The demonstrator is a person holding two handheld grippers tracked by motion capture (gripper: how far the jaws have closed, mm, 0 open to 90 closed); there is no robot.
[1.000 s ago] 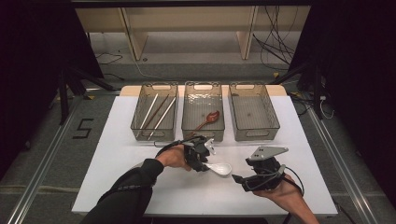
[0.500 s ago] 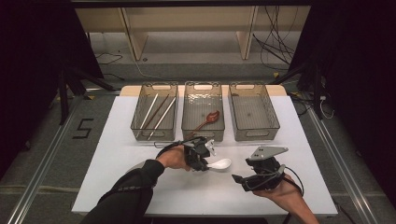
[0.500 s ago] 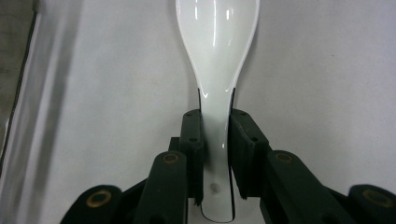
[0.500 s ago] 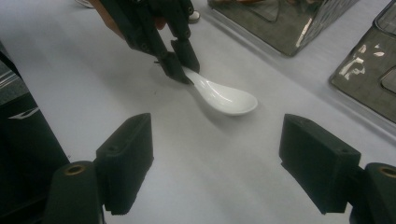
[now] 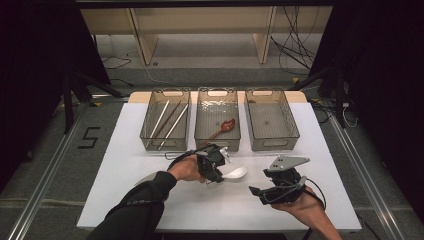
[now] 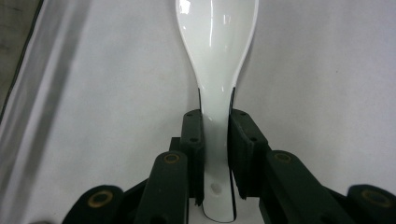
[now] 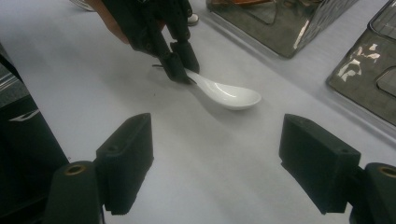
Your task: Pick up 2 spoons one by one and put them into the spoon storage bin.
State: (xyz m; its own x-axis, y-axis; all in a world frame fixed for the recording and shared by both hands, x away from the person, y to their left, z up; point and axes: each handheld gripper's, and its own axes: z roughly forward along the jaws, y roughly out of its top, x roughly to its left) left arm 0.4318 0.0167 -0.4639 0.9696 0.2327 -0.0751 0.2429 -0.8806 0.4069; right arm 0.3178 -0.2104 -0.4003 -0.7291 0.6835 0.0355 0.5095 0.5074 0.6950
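The white spoon (image 5: 235,173) lay on the white table (image 5: 125,175), just on my side of the middle bin (image 5: 217,119), with its bowl pointing away from my left gripper (image 5: 216,169) and toward my right. Its handle ran back between my left gripper's pads (image 6: 194,140), and in the left gripper view (image 6: 215,154) I could see both pads pressed against the handle's two edges, the bowl (image 6: 217,28) reaching out well past the fingertips. My left jaws had just been closing, and they stood narrow, clamped on that handle; the spoon's underside seemed to rest on the table, though I could not tell whether it was lifted a little. From the right gripper view the same spoon (image 7: 229,95) showed ahead of my right gripper (image 7: 217,163), well apart from it, with my left gripper (image 7: 180,63) pinching its handle end. My right gripper (image 5: 262,190) sat nearer to me than the middle bin and to the right of the spoon, its jaws spread wide with nothing between them but bare table, touching nothing I could make out. In the middle bin lay a brown spoon (image 5: 223,128); in the bin to its left lay chopsticks (image 5: 167,122); the bin to its right (image 5: 272,120) stood beside it.
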